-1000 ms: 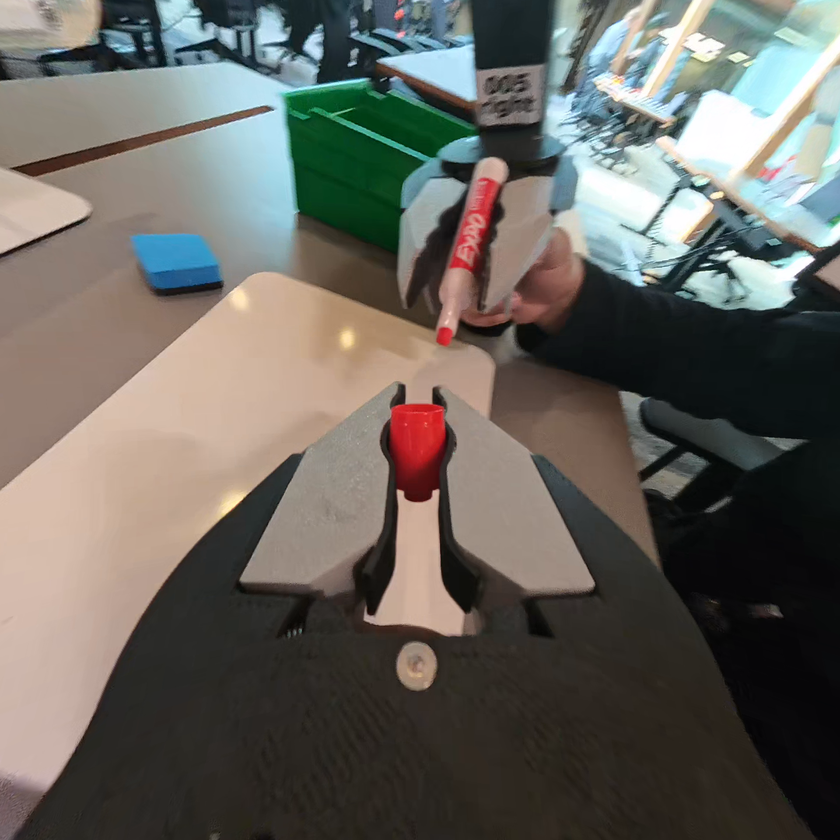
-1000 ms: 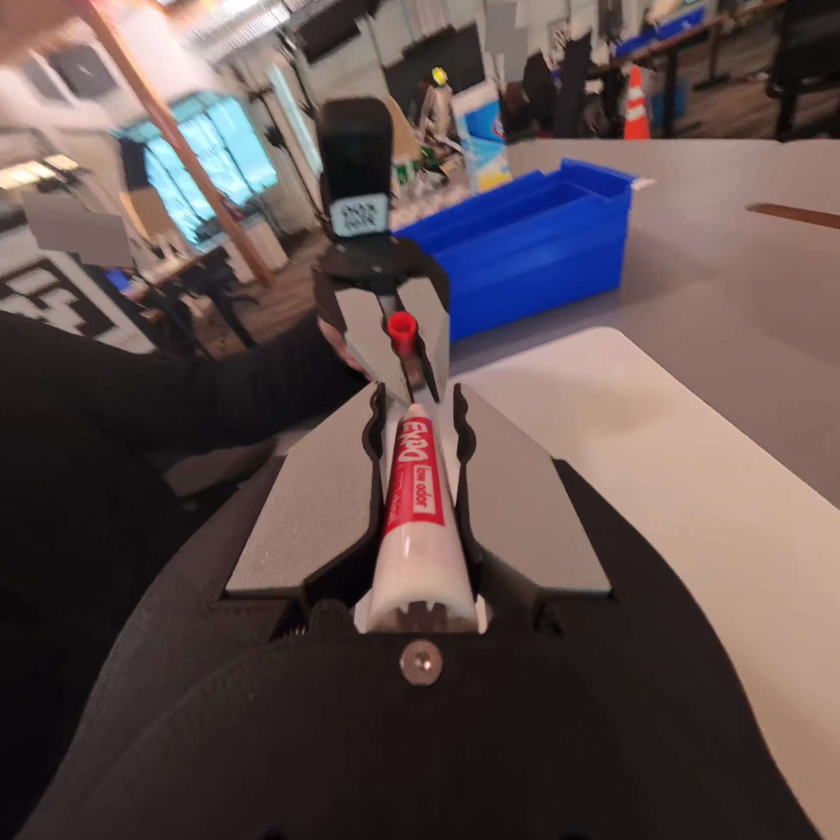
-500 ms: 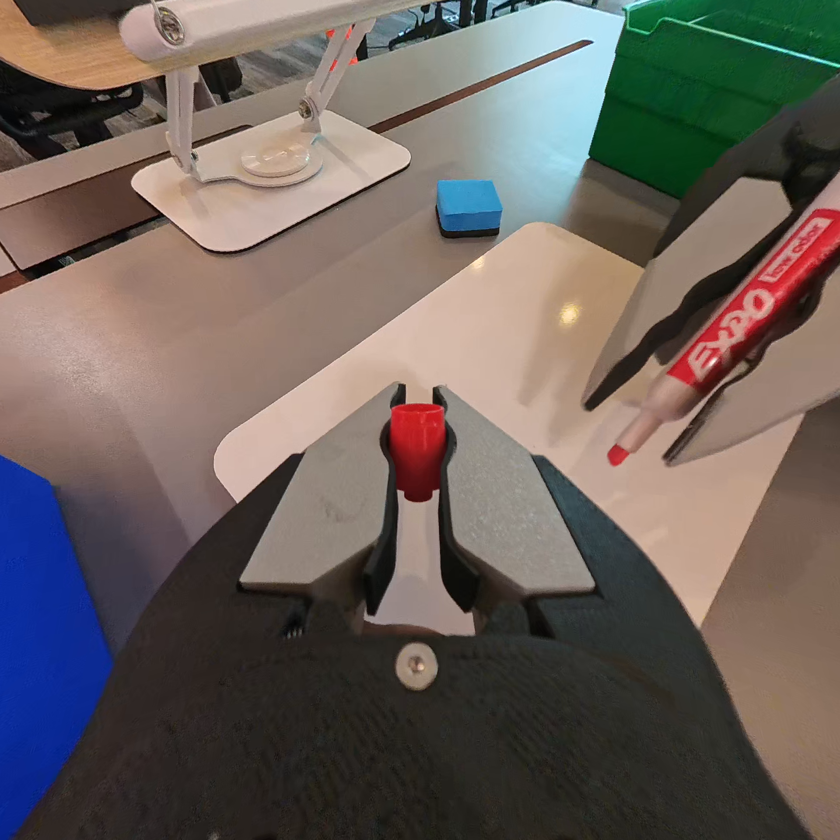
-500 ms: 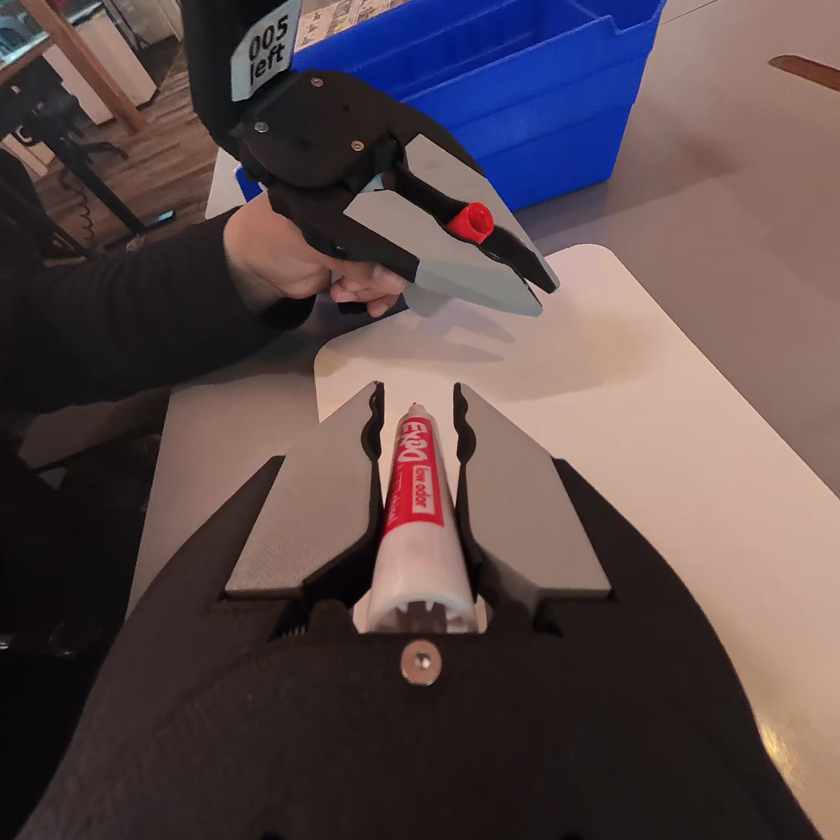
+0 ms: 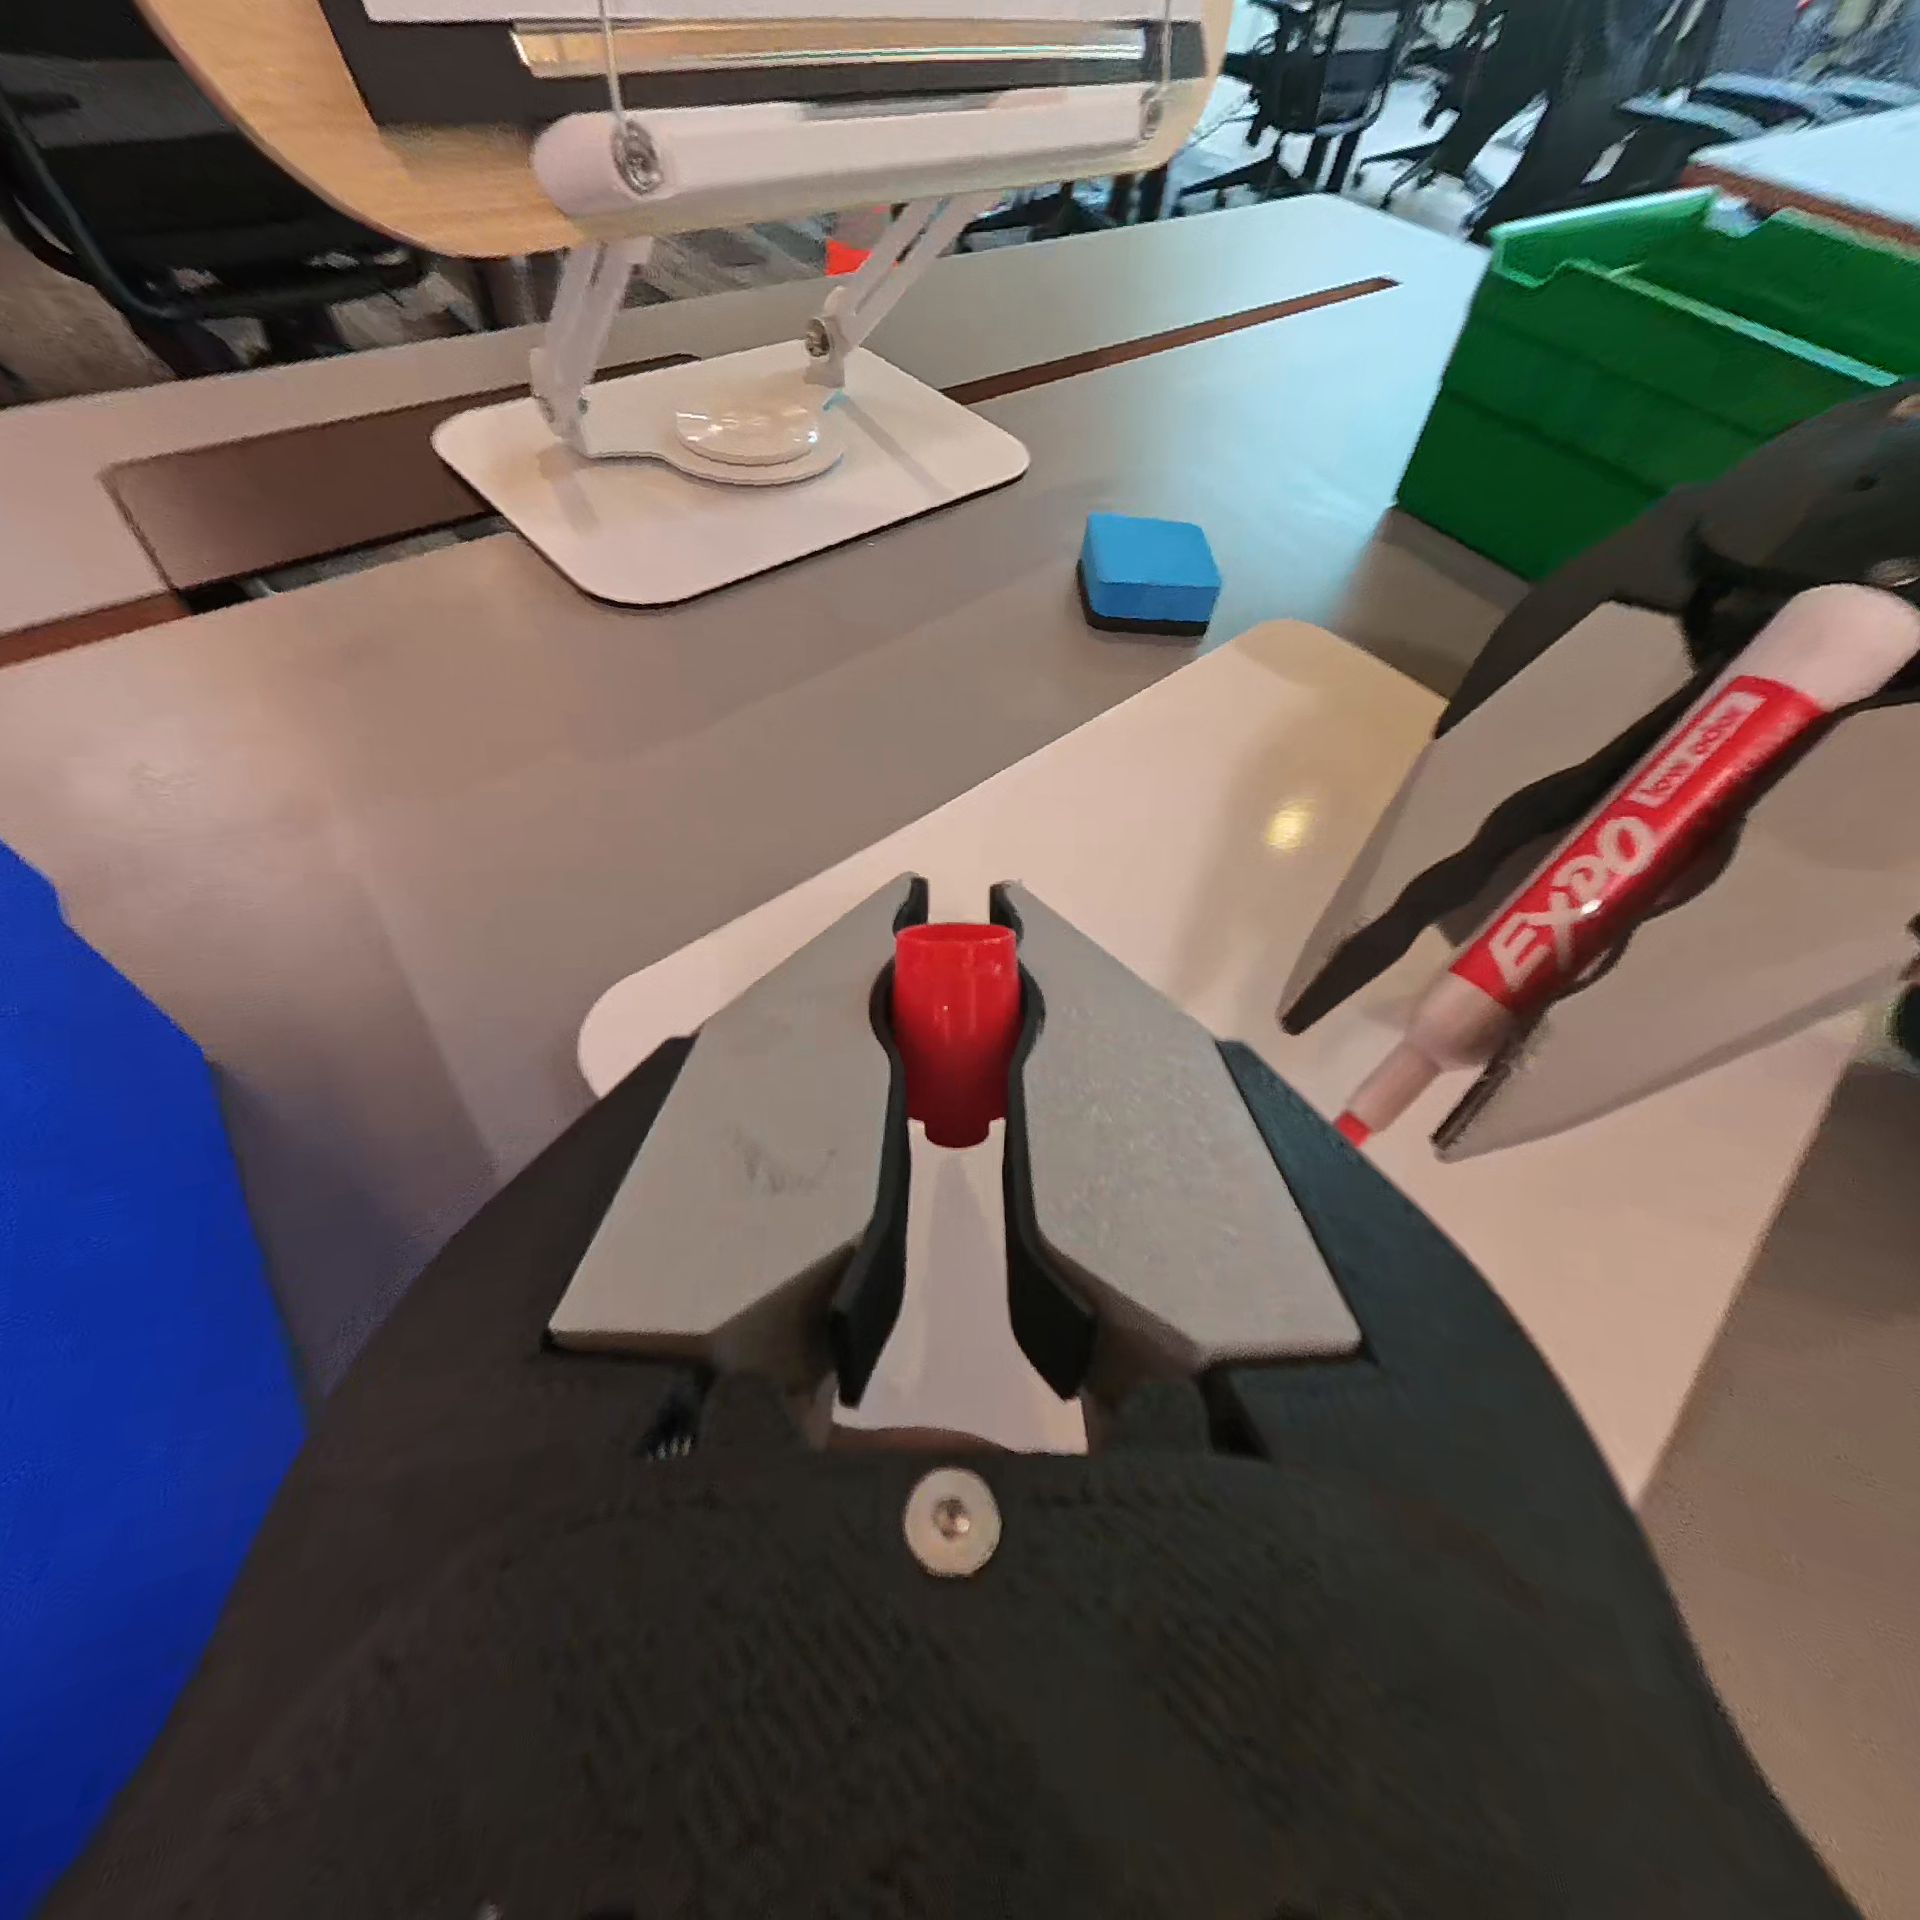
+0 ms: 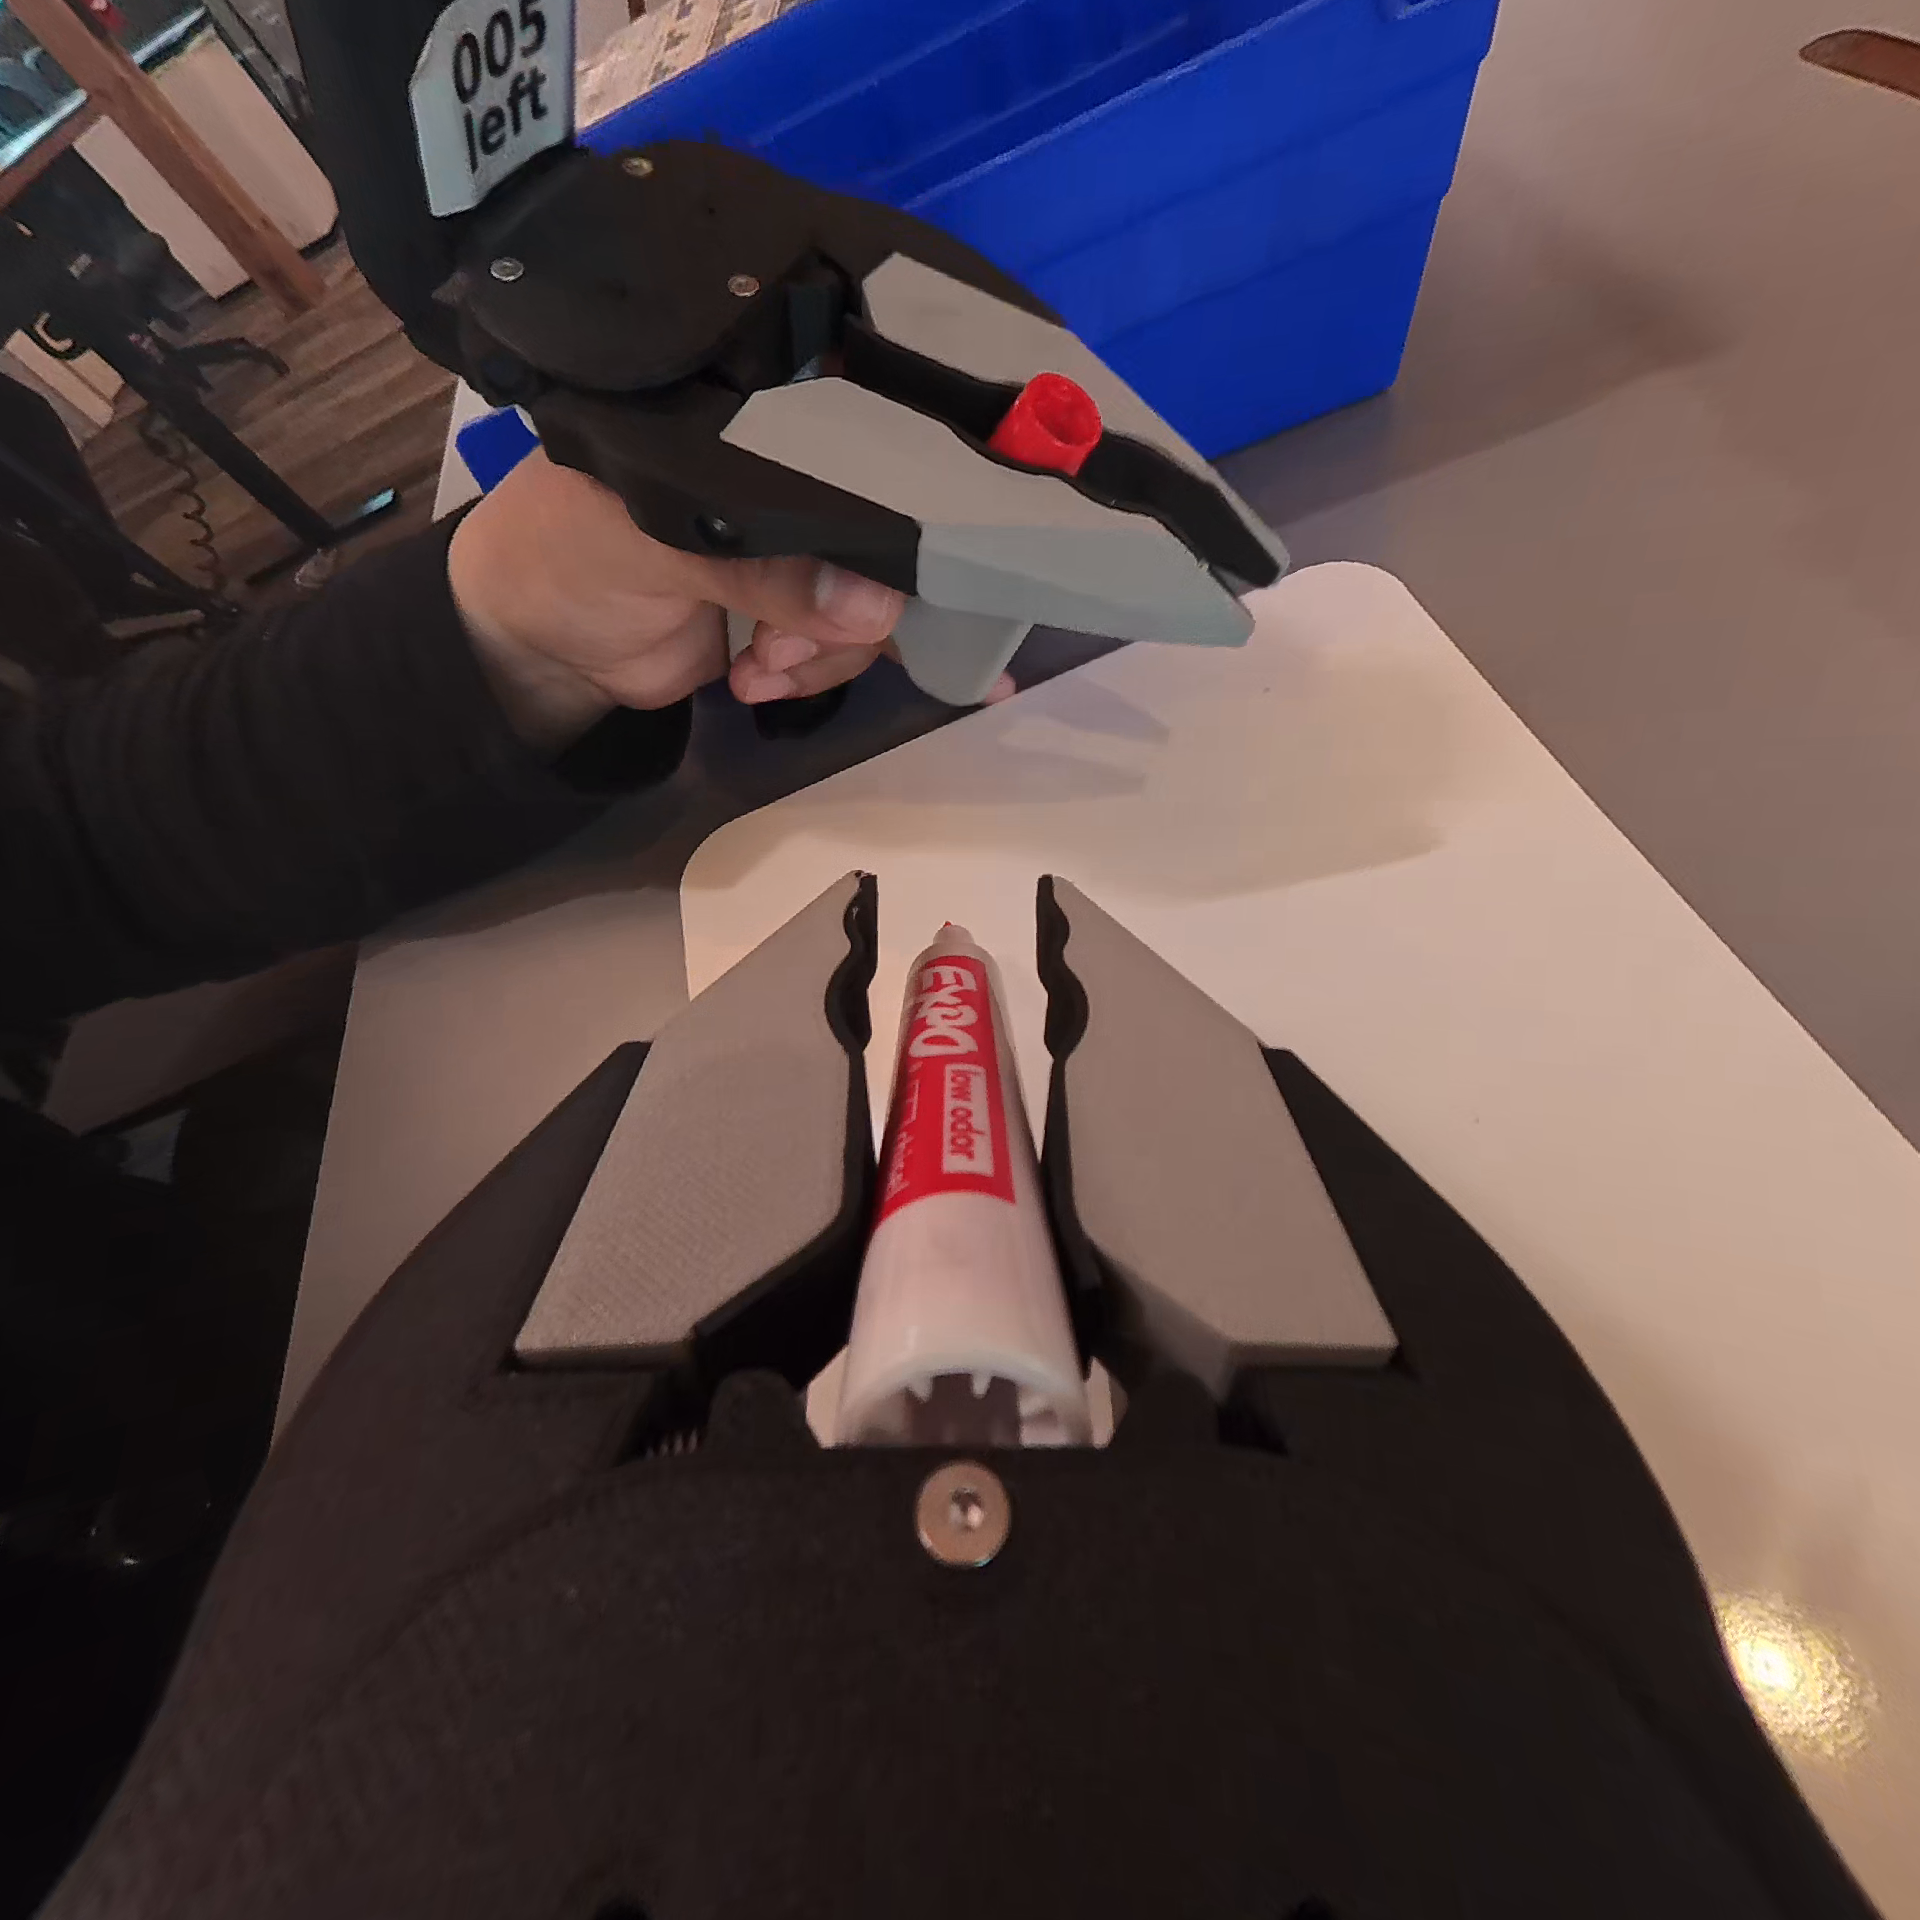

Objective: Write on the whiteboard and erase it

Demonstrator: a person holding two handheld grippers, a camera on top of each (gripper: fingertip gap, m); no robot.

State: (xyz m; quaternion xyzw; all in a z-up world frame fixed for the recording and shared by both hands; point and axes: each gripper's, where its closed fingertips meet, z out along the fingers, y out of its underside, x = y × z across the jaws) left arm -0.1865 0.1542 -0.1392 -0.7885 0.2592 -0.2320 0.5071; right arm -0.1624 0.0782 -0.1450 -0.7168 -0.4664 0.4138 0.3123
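Note:
A white whiteboard [image 5: 1164, 831] lies flat on the grey table; it also shows in the right wrist view [image 6: 1403, 935]. My left gripper [image 5: 956, 894] is shut on a red marker cap [image 5: 954, 1023] above the board's near corner. My right gripper [image 6: 956, 883] is shut on an uncapped red-and-white marker [image 6: 951, 1122], tip pointing down at the board. In the left wrist view the marker [image 5: 1600, 883] comes in from the right with its red tip [image 5: 1351, 1127] close to the board. A blue eraser [image 5: 1148, 571] lies on the table beyond the board.
A green bin [image 5: 1662, 364] stands at the back right. A blue bin [image 6: 1143, 197] stands left of the board and shows in the left wrist view [image 5: 114, 1351]. A white stand base [image 5: 727, 478] sits behind the eraser. A person's hand [image 6: 644, 613] holds the left gripper. Some 8 cm of space lies between my two pairs of fingers. From either gripper's tips it is about 20 cm to the blue eraser [image 5: 1148, 571].
The left gripper has swung left and back, bringing the stand and eraser into view. The right gripper has tilted down, bringing the marker tip lower over the board.

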